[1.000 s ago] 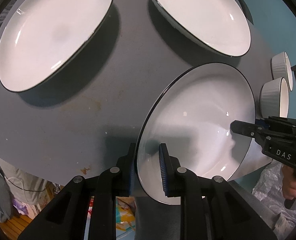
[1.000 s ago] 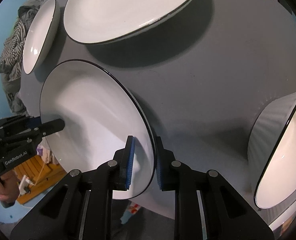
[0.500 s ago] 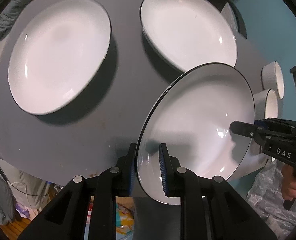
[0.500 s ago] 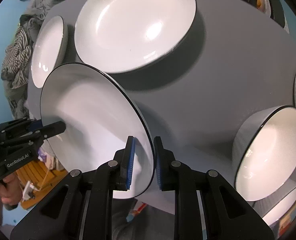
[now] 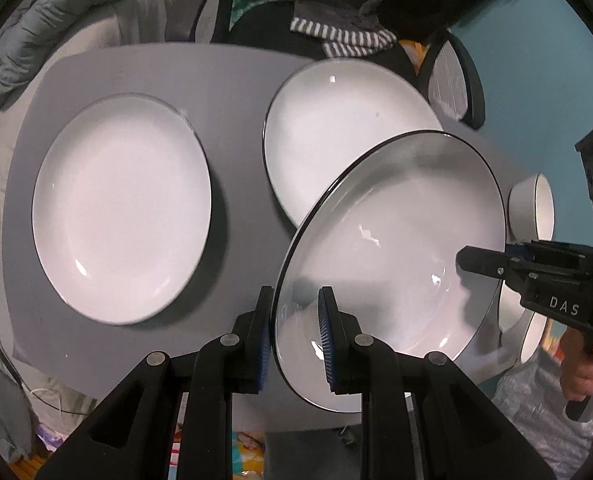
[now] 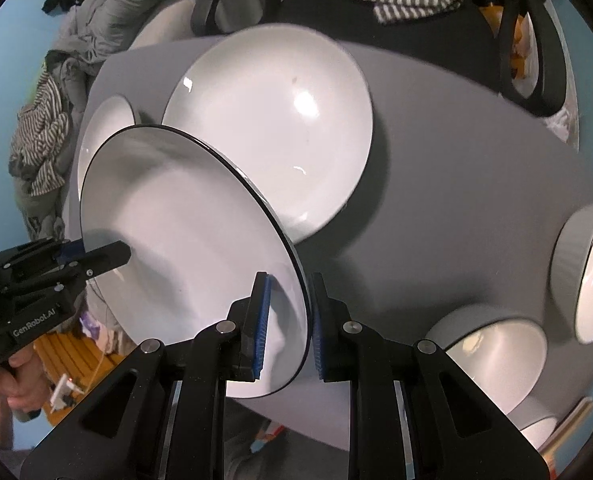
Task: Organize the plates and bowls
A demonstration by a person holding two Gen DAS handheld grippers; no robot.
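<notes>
A white plate with a black rim (image 5: pixel 396 240) hangs tilted above the grey table (image 5: pixel 236 92), held from two sides. My left gripper (image 5: pixel 295 296) is shut on its near-left rim. My right gripper (image 6: pixel 289 284) is shut on the opposite rim, and its tip (image 5: pixel 468 258) shows over the plate's right side. From the right wrist, the held plate (image 6: pixel 176 232) fills the left, with the left gripper (image 6: pixel 120 250) at its far edge. Two more white plates lie flat on the table: one at the left (image 5: pixel 120 216), one in the middle (image 5: pixel 336 132).
White ribbed bowls (image 6: pixel 592 272) (image 6: pixel 496 352) stand at the table's right end, seen small in the left wrist view (image 5: pixel 532 208). Dark chairs (image 5: pixel 452 76) with a striped garment (image 5: pixel 352 40) and a grey jacket (image 5: pixel 56 12) sit beyond the far edge. A person's hand (image 5: pixel 580 372) grips each handle.
Both grippers have risen with the plate between them. The table and the other plates look smaller and farther, and the chairs beyond the far edge have come into view.
</notes>
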